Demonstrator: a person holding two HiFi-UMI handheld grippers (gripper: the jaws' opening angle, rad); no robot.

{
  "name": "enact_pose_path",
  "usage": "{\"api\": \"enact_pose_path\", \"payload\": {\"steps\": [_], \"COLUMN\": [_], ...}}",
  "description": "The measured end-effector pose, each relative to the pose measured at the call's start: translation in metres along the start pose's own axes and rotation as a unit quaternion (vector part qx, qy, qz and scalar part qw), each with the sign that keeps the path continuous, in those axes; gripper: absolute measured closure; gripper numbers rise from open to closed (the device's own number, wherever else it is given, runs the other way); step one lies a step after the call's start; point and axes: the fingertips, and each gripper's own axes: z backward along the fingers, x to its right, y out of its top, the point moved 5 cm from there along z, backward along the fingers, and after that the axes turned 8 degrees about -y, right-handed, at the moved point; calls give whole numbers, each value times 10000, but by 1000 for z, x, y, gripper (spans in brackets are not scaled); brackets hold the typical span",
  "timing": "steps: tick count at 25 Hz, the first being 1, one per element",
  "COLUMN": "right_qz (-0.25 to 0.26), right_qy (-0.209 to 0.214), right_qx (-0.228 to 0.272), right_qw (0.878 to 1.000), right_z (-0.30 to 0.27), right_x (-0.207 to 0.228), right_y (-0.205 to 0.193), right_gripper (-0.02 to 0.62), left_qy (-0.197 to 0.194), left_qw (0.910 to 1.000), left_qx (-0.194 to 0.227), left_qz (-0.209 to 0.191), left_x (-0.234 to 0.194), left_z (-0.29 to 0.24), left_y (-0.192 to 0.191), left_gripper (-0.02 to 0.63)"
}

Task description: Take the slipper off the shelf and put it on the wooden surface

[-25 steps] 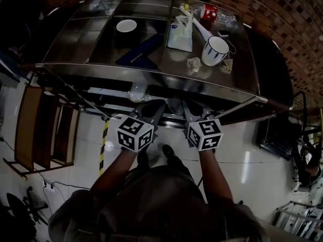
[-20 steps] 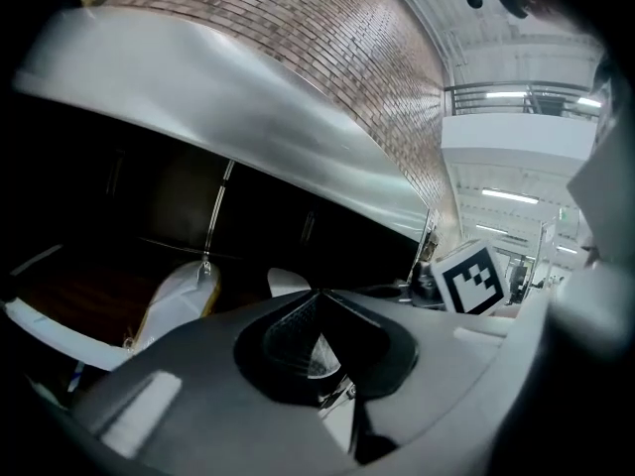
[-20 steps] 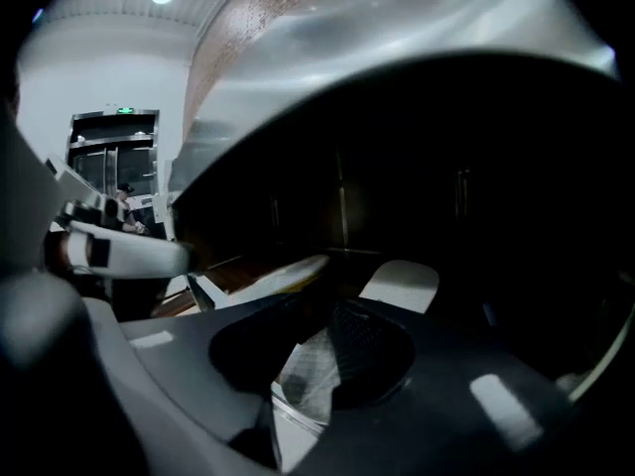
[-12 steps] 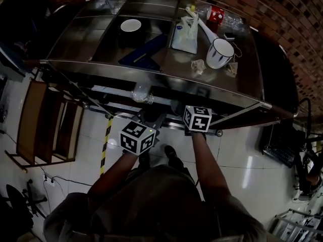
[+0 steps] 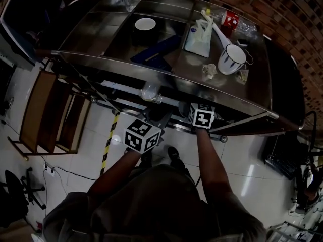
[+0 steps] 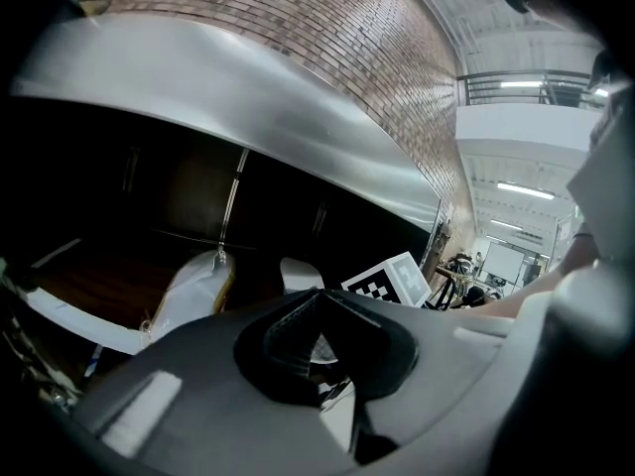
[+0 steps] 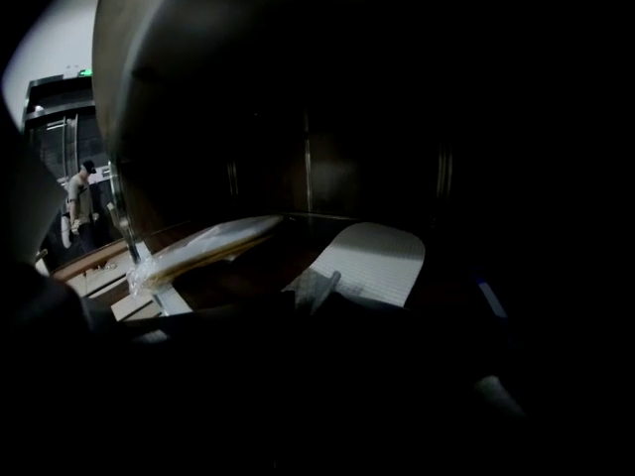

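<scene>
The right gripper (image 5: 202,116) is held in under the steel table (image 5: 101,39). The white slipper (image 7: 369,264) is seen lying on the dark shelf (image 7: 283,246) just ahead of it, with a plastic-wrapped bundle (image 7: 203,246) to the left of it, but its jaws are sunk in shadow and their state cannot be told. The left gripper (image 6: 317,303) is held outside the shelf, jaws drawn together with nothing gripped between them.

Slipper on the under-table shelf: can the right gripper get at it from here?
Probably yes. The right gripper sits under the steel tabletop, and the white slipper lies on the shelf just ahead of its tongs, nothing between. Too dark to tell if the tongs are open.
</scene>
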Motion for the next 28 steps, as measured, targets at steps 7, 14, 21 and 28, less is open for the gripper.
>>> {"api": "enact_pose_path", "payload": {"steps": [7, 14, 21, 28], "right_qz": [78, 283, 521, 1093], "right_qy": [290, 571, 1115, 2339], "right_qx": [169, 649, 999, 1048], "right_qw": [9994, 9959, 9874, 9604], "right_z": [37, 93, 128, 111], "right_x": [-3, -10, -35, -103], "right_y": [8, 28, 40, 52], "right_gripper": [584, 584, 584, 584], "left_qy": [-36, -142, -66, 966], "left_qw": [10000, 9996, 9990, 9912], "left_qx": [80, 242, 435, 841], "left_qz": [40, -6, 84, 320], "left_x": [-5, -10, -10, -31], "left_z": [8, 10, 14, 62], "left_y": [-1, 11, 16, 12], "left_gripper": [611, 611, 611, 611]}}
